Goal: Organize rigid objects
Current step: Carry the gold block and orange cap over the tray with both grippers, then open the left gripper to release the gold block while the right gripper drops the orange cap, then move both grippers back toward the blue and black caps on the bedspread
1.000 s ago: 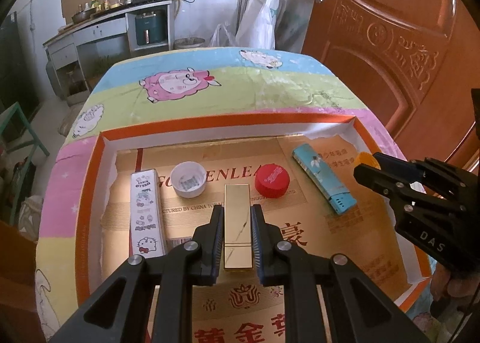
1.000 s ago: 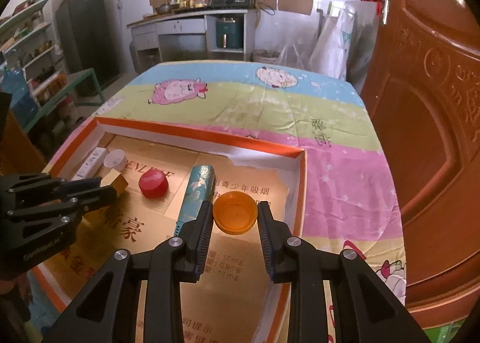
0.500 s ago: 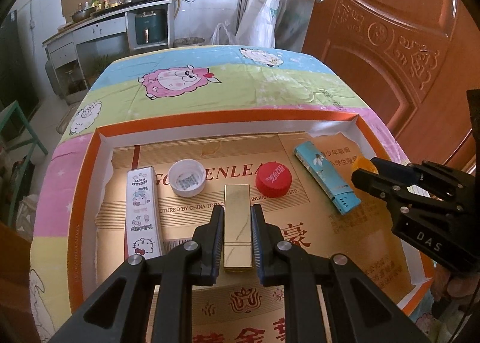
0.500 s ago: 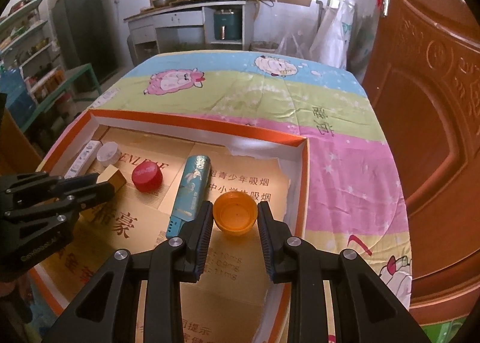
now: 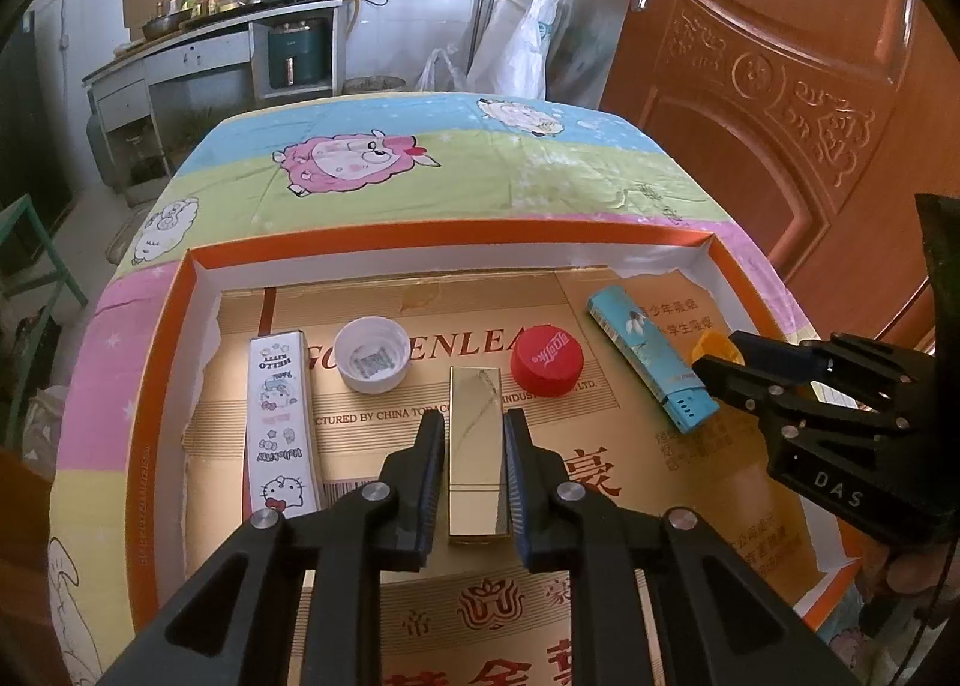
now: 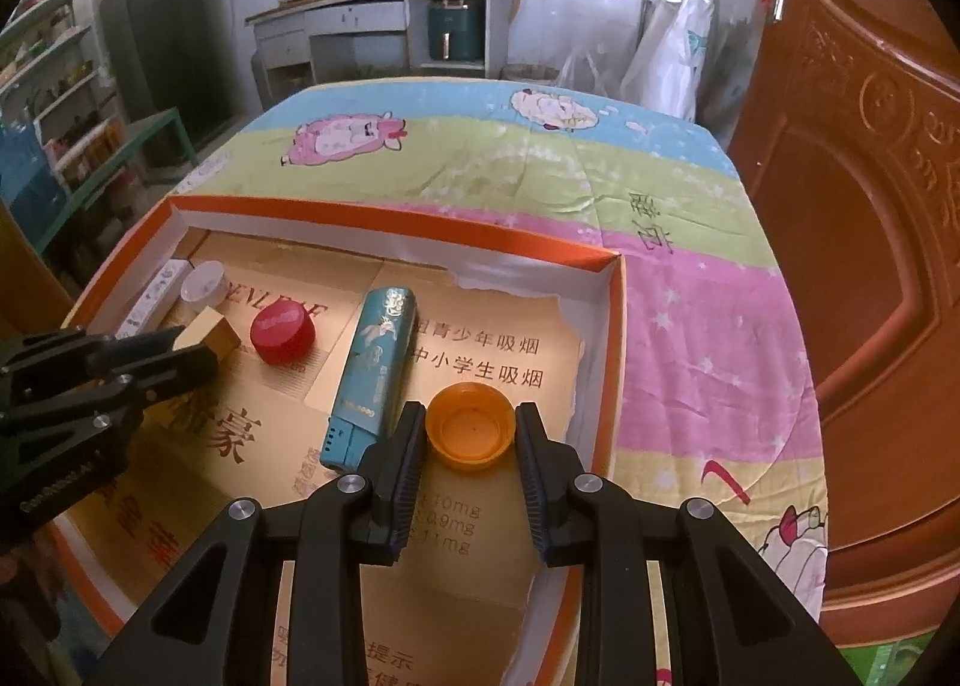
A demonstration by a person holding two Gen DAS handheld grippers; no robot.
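1. In the left wrist view, the orange cap (image 5: 711,348) is mostly hidden behind the right hand-held gripper (image 5: 717,359).
2. In the right wrist view, the gold box (image 6: 210,329) is half covered by the left hand-held gripper (image 6: 189,350).
3. The tray (image 6: 612,326) has its near edge cut off.

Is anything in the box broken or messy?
Yes. The white paper lining of the orange box is torn and ragged by the far right corner. Also, the teal box lies slanted, while the gold box and Hello Kitty box lie straight.
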